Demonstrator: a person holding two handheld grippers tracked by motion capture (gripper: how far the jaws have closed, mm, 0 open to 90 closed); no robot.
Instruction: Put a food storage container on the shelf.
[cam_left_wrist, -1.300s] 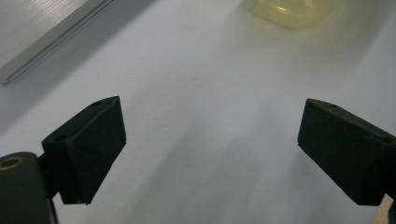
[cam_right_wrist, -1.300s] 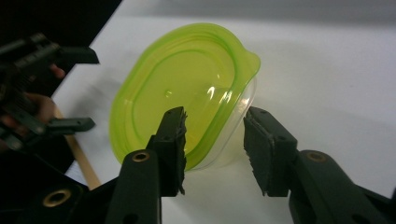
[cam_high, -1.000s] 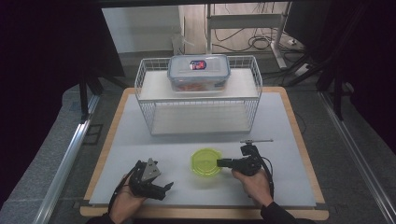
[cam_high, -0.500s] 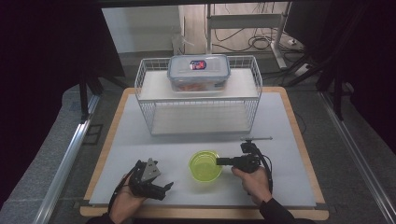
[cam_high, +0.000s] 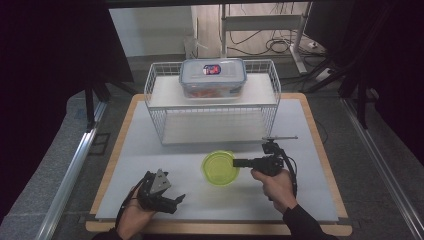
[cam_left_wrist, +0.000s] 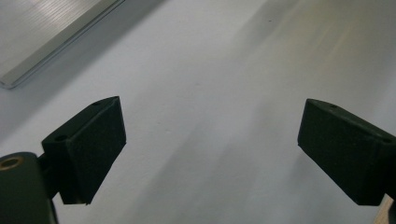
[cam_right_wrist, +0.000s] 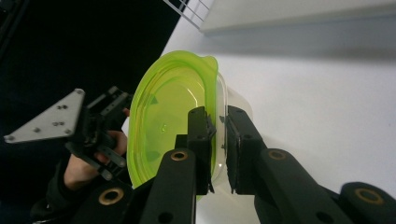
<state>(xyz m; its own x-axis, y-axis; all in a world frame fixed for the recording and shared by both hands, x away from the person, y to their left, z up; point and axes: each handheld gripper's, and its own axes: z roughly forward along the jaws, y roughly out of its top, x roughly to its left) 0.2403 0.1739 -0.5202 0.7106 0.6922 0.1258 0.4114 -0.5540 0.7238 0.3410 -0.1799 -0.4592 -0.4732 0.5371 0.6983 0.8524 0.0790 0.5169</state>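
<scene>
My right gripper (cam_high: 236, 163) has just closed its jaws on the rim of the green-lidded container (cam_high: 219, 168) at table centre, while my left gripper (cam_high: 176, 200), at seven o'clock from it, gapes empty.

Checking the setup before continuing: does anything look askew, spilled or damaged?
Nothing stands out. The right hand-held gripper clamps the green-lidded container by its rim; the lidded box sits squarely on the wire rack. No spill.

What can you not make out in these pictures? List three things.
- Contents of the lidded box on the wire rack: high view, too small, blurred.
- Whether the green-lidded container holds anything: lid covers it.
- Right gripper pad contact: right gripper view, hidden by rim.
</scene>
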